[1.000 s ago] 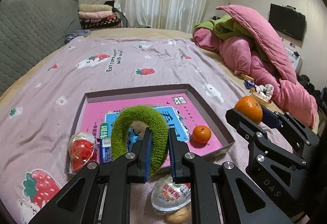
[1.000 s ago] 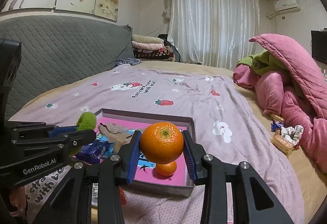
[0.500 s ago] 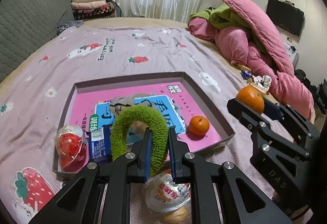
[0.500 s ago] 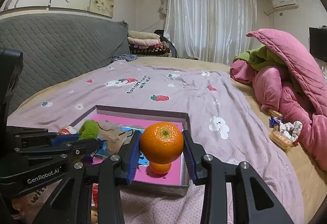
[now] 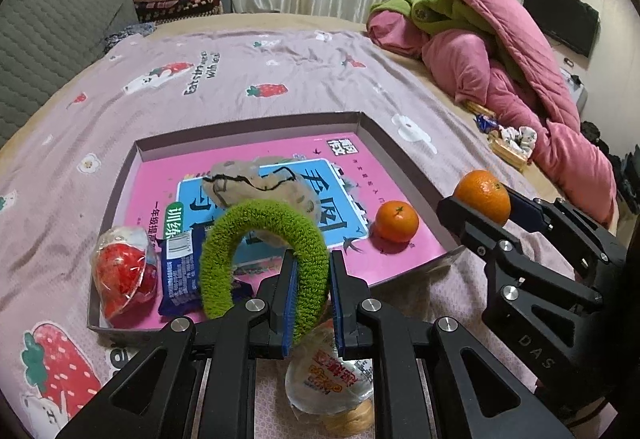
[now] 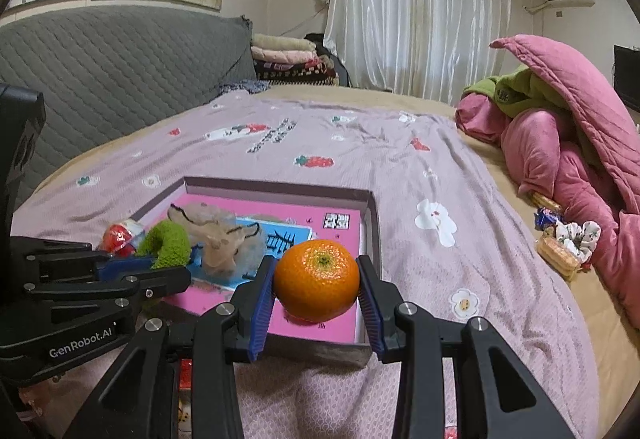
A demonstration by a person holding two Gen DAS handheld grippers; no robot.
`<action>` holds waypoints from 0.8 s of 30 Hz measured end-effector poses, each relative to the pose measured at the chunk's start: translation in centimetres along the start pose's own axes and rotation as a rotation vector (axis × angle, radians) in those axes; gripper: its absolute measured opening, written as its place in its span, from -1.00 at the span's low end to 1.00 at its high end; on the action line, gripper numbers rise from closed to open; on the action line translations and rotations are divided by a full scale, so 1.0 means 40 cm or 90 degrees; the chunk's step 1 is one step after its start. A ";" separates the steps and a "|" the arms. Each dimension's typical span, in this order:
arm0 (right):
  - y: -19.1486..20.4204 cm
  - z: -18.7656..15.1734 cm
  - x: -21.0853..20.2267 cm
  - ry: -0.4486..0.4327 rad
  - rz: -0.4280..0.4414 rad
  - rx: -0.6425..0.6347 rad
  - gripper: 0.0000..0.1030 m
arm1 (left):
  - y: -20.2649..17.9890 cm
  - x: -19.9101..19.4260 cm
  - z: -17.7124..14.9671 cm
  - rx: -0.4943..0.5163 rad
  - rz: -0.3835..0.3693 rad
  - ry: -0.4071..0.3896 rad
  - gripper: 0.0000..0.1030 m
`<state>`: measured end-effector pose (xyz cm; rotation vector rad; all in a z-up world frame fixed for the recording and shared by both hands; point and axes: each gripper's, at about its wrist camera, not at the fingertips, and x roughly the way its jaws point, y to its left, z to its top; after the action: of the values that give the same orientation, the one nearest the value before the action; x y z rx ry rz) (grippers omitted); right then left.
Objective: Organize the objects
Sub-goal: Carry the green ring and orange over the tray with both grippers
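A shallow box (image 5: 256,125) with a pink printed floor lies on the bed; it also shows in the right wrist view (image 6: 370,215). My left gripper (image 5: 313,297) is shut on a green fuzzy hair tie (image 5: 248,235) and holds it over the box's near edge. My right gripper (image 6: 317,313) is shut on an orange mandarin (image 6: 316,279) above the box's near right corner; the same mandarin shows in the left wrist view (image 5: 483,195). In the box lie a second mandarin (image 5: 396,221), a beige pouch (image 5: 260,185), a blue snack pack (image 5: 178,275) and a red packet (image 5: 120,273).
A clear jelly cup (image 5: 328,379) lies on the bed under my left gripper. A pink quilt pile (image 5: 500,51) and small snacks (image 5: 506,143) sit at the right. A grey headboard (image 6: 100,71) is on the left. Folded blankets (image 6: 288,57) lie at the far end.
Both grippers have moved forward over the box's near edge with their objects still held. The box now appears closer and larger in both views.
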<state>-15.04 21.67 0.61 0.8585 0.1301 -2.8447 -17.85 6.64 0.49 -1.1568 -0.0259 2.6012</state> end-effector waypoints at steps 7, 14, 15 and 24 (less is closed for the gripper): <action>-0.016 -0.018 0.027 0.032 0.008 0.015 -0.23 | -0.009 0.023 -0.004 0.006 0.001 0.017 -0.72; -0.010 -0.023 0.046 0.049 0.008 0.010 -0.23 | -0.008 0.046 -0.007 0.006 0.007 0.029 -0.72; -0.008 -0.024 0.051 0.053 0.008 0.009 -0.23 | -0.007 0.048 -0.007 0.005 0.008 0.029 -0.72; -0.006 -0.031 0.073 0.071 0.004 0.011 -0.23 | -0.009 0.067 -0.007 0.007 0.014 0.032 -0.72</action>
<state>-16.83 21.67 -2.03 1.0201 0.1179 -2.7957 -19.26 7.69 -1.59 -1.2240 0.0120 2.5862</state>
